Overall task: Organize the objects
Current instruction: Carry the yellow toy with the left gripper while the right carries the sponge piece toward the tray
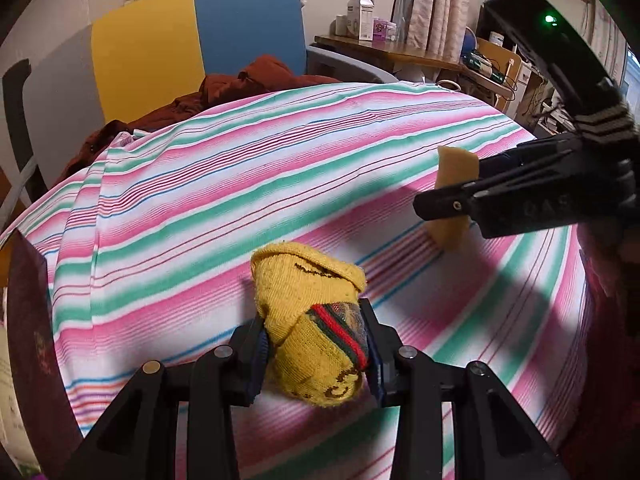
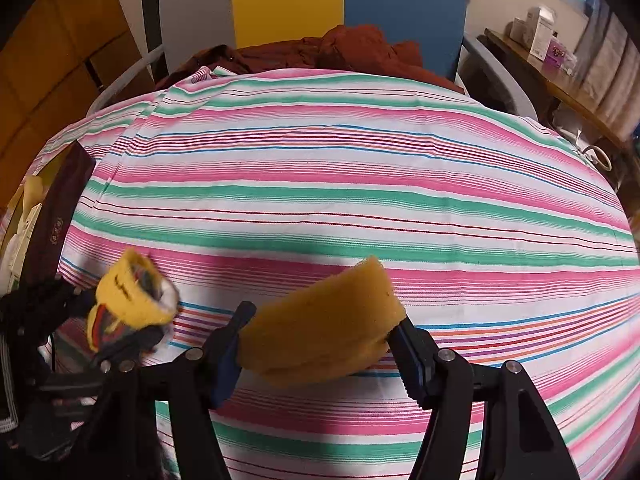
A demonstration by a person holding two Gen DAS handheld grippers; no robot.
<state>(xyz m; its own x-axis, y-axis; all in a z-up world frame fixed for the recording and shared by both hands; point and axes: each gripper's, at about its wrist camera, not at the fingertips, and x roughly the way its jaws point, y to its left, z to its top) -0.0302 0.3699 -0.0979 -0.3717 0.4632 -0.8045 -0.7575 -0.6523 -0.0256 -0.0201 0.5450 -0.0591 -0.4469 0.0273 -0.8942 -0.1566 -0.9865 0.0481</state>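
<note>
1. Left wrist view: the left gripper point(image 1: 316, 354) at 6 o'clock pinches a rolled yellow knit sock bundle with a red-green stripe point(image 1: 312, 320), held just above the pink, green and white striped bedsheet point(image 1: 260, 152). At 3 o'clock the right gripper point(image 1: 448, 204) clamps a folded mustard-yellow sponge pad point(image 1: 454, 168). A rust-brown garment point(image 1: 248, 88) lies heaped at 11-12 o'clock by the yellow-and-blue panel point(image 1: 192, 32).

2. Right wrist view: the right gripper point(image 2: 320, 344) is closed around the sponge pad point(image 2: 320, 328), which bows between the pads. At 9 o'clock the sock bundle point(image 2: 132, 296) sits in the left gripper point(image 2: 120, 328), blurred. A dark maroon container edge point(image 2: 60, 208) shows at 9-10 o'clock; contents unclear.

3. Progress, judged: both items are picked up, neither placed yet. Dest. not shown for sure; possibly the container on the left.

4. Room: the sheet is bare across the middle and toward 12 o'clock. Bed edge drops off at 3 o'clock, w/ a cluttered wooden desk point(image 2: 560, 80) beyond. Grippers are near each other but apart.
</note>
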